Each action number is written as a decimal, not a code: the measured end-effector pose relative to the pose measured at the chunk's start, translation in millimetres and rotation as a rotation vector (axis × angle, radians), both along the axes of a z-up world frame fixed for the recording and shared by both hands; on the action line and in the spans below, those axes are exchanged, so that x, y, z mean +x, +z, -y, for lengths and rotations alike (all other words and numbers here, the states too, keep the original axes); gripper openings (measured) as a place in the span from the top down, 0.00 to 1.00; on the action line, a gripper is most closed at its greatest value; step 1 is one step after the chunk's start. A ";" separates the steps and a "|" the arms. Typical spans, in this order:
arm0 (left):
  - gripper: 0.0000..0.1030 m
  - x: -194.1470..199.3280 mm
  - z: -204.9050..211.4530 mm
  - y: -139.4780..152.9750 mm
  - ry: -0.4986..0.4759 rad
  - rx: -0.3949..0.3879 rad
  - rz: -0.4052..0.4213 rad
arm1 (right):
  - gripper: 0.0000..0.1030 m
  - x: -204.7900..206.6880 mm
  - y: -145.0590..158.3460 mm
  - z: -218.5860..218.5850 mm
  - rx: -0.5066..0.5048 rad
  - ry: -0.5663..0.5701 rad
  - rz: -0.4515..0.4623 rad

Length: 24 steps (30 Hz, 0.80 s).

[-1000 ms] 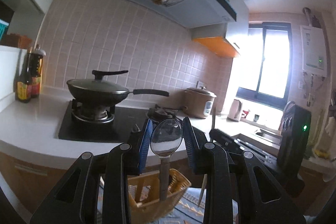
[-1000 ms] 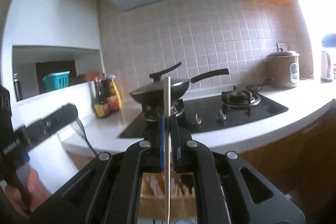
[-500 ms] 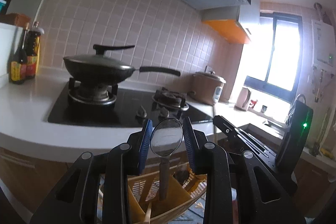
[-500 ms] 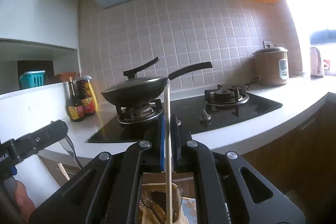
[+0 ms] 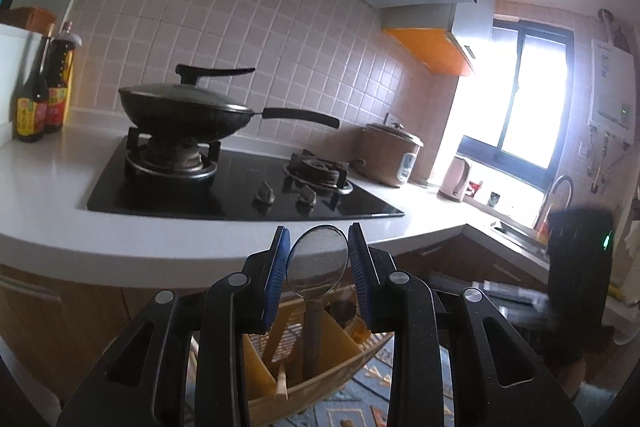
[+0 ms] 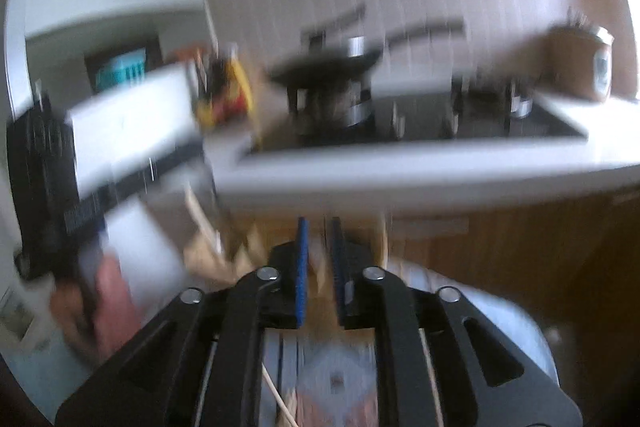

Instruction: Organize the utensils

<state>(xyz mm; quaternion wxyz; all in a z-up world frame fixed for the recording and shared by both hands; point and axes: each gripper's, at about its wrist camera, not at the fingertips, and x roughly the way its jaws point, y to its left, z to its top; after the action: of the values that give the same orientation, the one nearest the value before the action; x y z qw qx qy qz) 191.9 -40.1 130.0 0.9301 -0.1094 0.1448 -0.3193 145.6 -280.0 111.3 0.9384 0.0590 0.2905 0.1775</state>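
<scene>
In the left wrist view my left gripper (image 5: 319, 259) is shut on a metal spoon (image 5: 318, 261). The spoon's bowl stands upright between the blue pads and its handle reaches down into a yellow woven utensil basket (image 5: 320, 355) with dividers. A chopstick (image 5: 282, 381) lies in the basket. The right wrist view is heavily blurred by motion. My right gripper (image 6: 319, 259) has its blue pads slightly apart with nothing between them. A pale chopstick (image 6: 276, 399) lies below it, over a patterned mat.
A white counter (image 5: 48, 227) holds a black gas hob (image 5: 224, 191) with a lidded wok (image 5: 188, 111), sauce bottles (image 5: 40, 99), a rice cooker (image 5: 390, 157) and a kettle (image 5: 456, 179). A sink and window are at right. The other hand-held gripper body (image 5: 576, 267) is at right.
The right gripper let go of its chopstick, opened slightly and swung fast, blurring its view. The left gripper lowered the spoon further toward the basket, still gripping it.
</scene>
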 end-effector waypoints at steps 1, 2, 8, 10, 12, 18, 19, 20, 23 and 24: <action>0.72 0.2 -0.4 -0.6 0.003 0.008 -0.007 | 0.66 -0.8 -7.6 1.2 -0.006 0.016 -0.054; 0.72 0.8 -0.9 -1.2 0.009 0.015 -0.013 | 0.58 -3.0 -18.9 2.1 -0.009 0.036 -0.125; 0.72 11.3 -4.7 -7.2 0.008 0.011 -0.084 | 0.49 -20.8 -87.8 -54.8 -0.171 0.216 -0.358; 0.72 14.8 -7.3 -9.8 -0.008 0.001 -0.108 | 0.64 -24.2 -106.7 -80.1 -0.189 0.303 -0.421; 0.72 17.0 -9.3 -10.8 -0.014 -0.001 -0.119 | 0.69 -27.8 -123.8 -105.9 -0.230 0.369 -0.467; 0.72 18.2 -13.2 -11.2 -0.017 0.003 -0.124 | 0.83 -35.4 -146.6 -138.6 -0.367 0.419 -0.502; 0.72 18.2 -13.9 -11.8 -0.017 0.005 -0.123 | 0.86 -35.6 -148.8 -140.7 -0.387 0.413 -0.504; 0.72 18.3 -14.5 -12.4 -0.019 0.005 -0.123 | 0.90 -34.9 -152.9 -142.5 -0.408 0.407 -0.519; 0.72 17.5 -16.4 -14.3 -0.026 -0.001 -0.125 | 0.95 -30.4 -156.4 -139.2 -0.402 0.383 -0.545; 0.72 17.3 -16.1 -14.4 -0.028 -0.001 -0.125 | 0.95 -28.7 -155.5 -135.8 -0.408 0.373 -0.546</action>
<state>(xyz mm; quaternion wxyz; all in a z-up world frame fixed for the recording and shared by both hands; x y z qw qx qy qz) 209.3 -24.0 115.6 0.9147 -0.1276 0.2038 -0.3248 116.9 -144.3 -44.2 0.7708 -0.1375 0.5645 0.2614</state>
